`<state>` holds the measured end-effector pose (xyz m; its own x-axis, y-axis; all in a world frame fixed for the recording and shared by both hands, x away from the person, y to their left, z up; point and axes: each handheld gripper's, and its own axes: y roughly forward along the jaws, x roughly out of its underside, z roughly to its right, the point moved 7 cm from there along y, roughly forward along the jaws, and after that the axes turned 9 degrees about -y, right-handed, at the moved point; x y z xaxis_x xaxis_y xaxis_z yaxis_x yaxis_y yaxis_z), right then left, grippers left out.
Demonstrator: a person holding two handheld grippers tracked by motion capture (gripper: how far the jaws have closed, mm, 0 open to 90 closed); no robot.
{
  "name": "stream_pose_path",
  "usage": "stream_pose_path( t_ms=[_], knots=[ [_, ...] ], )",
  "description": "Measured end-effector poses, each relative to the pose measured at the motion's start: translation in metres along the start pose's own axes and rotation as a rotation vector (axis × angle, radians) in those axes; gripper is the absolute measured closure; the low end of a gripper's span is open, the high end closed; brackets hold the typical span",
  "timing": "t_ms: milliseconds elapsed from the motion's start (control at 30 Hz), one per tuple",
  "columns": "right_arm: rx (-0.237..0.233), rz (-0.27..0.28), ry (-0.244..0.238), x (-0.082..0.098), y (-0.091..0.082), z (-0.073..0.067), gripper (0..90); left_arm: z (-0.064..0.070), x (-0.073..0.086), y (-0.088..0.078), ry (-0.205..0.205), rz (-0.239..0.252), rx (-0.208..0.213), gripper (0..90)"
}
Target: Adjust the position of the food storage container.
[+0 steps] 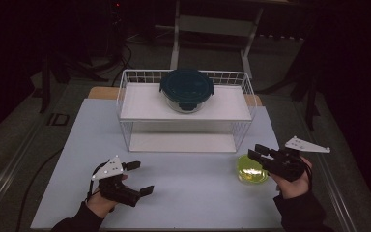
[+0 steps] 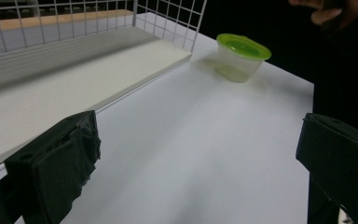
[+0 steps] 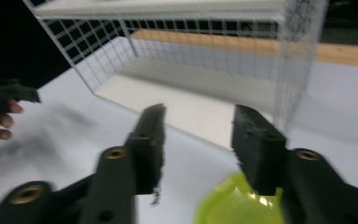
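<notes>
Dark room all around, and one white table lit up in the middle. On it sits a small clear tub with a green lid, just in front of the right front corner of the white wire rack.

Over that tub hangs the right gripper. Its jaws stand partly apart. From the right gripper view, the green lid sits low between them, and the pads do not seem to press on it yet, so nothing is held.

Further from the tub, on the rack's other side and well in front of it, the left gripper rests near the table with its jaws wide apart and nothing in them.

Up on the top shelf of the rack stands a round glass bowl with a dark lid.

What could go wrong? The tub looks light and thin. If the jaws close off to one side, they may push it away or tip it. If they squeeze too hard, the soft sides could bend in. And the rack wire is close, so a jaw could bump it.
</notes>
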<state>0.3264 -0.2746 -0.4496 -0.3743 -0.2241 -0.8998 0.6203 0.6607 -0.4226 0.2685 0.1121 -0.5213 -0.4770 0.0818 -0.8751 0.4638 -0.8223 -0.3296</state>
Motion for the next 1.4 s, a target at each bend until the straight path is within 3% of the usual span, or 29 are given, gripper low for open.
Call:
stream_pose_path(
  t_ms=[167, 467, 833, 900, 1100, 1400],
  knots=[
    [0.041, -0.024, 0.030, 0.020, -0.009, 0.014, 72.2, 0.000, 0.001, 0.001, 0.003, -0.006, 0.001, 0.0],
    [0.117, -0.070, 0.056, 0.049, -0.023, 0.037, 88.4, 0.000, 0.002, 0.002, 0.006, -0.013, 0.002, 0.0],
    [0.224, -0.107, 0.086, 0.074, -0.034, 0.066, 89.9, 0.001, 0.002, 0.003, 0.007, -0.014, 0.005, 0.0],
    [0.242, -0.122, 0.109, 0.084, -0.034, 0.074, 90.0, 0.001, 0.001, 0.003, 0.009, -0.013, 0.006, 0.0],
    [0.232, -0.168, 0.143, 0.103, -0.023, 0.078, 90.0, 0.002, 0.002, 0.003, 0.007, -0.016, 0.009, 0.0],
    [0.179, -0.237, 0.151, 0.119, 0.002, 0.066, 90.0, 0.003, 0.002, 0.004, 0.012, -0.019, 0.015, 0.0]
  ],
)
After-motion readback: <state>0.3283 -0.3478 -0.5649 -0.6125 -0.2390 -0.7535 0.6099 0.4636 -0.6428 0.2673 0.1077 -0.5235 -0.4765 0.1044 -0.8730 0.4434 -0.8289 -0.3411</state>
